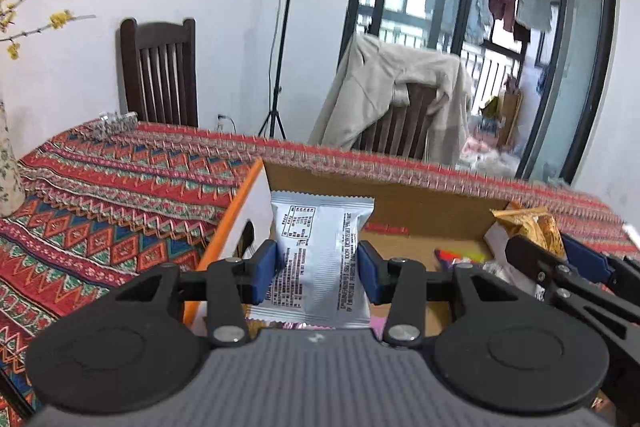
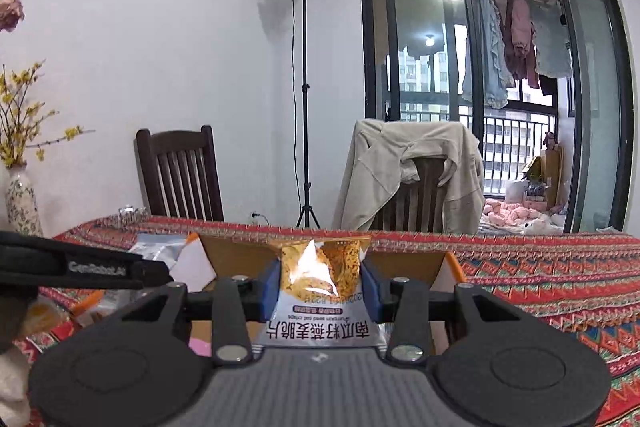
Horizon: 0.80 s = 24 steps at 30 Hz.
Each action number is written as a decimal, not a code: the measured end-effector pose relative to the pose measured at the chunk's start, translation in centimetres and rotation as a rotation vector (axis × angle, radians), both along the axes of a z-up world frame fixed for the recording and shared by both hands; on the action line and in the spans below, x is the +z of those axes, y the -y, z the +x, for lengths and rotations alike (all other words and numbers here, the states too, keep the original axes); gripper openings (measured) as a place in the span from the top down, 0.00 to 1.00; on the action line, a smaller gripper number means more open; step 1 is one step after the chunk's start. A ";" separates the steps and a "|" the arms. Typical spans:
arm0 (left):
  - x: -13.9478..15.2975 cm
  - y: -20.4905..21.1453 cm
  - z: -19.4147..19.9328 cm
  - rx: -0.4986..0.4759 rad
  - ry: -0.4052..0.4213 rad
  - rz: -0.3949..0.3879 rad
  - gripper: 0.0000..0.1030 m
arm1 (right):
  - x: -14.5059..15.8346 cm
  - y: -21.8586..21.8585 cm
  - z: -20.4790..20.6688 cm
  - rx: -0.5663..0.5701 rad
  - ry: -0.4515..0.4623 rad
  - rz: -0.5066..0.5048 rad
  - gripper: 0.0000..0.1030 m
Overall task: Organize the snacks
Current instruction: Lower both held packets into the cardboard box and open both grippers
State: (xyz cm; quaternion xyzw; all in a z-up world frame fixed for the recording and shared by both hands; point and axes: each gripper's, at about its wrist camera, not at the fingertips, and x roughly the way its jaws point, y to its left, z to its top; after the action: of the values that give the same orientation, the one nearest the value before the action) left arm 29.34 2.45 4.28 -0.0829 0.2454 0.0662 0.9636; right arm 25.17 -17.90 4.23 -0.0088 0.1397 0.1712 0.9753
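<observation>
My left gripper (image 1: 318, 267) is shut on a silver snack packet (image 1: 320, 259) printed with small text, held upright above an open cardboard box (image 1: 400, 207) with orange edges. My right gripper (image 2: 320, 287) is shut on an orange and white oat crisps packet (image 2: 320, 275), also over the cardboard box (image 2: 236, 255). In the left wrist view the right gripper (image 1: 560, 259) shows at the right with the orange packet (image 1: 528, 227) in it. The left gripper's arm (image 2: 80, 267) crosses the left of the right wrist view. Other wrapped snacks (image 1: 460, 259) lie inside the box.
The table wears a red patterned cloth (image 1: 100, 207). Two dark wooden chairs (image 2: 180, 171) stand behind it, one draped with a beige jacket (image 2: 412, 171). A vase of yellow flowers (image 2: 22, 195) is at the far left, a light stand (image 2: 306, 107) behind.
</observation>
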 end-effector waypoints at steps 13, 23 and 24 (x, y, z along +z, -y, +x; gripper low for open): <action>-1.3 0.3 -0.6 -0.016 0.026 0.027 0.54 | -1.3 0.1 -0.2 -0.005 -0.027 -0.025 0.51; 0.1 -0.5 -3.1 0.032 0.174 -0.022 0.00 | -1.2 1.3 -0.5 -0.039 -0.034 0.027 0.00; 0.2 -0.6 -2.9 0.032 0.173 -0.026 0.00 | -1.2 1.4 -0.5 -0.041 -0.040 0.029 0.00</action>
State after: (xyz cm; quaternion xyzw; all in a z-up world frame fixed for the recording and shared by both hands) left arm 26.40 3.04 4.46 -0.1045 0.1608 0.0711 0.9789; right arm 24.71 -19.31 3.03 0.0118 0.1568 0.1534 0.9756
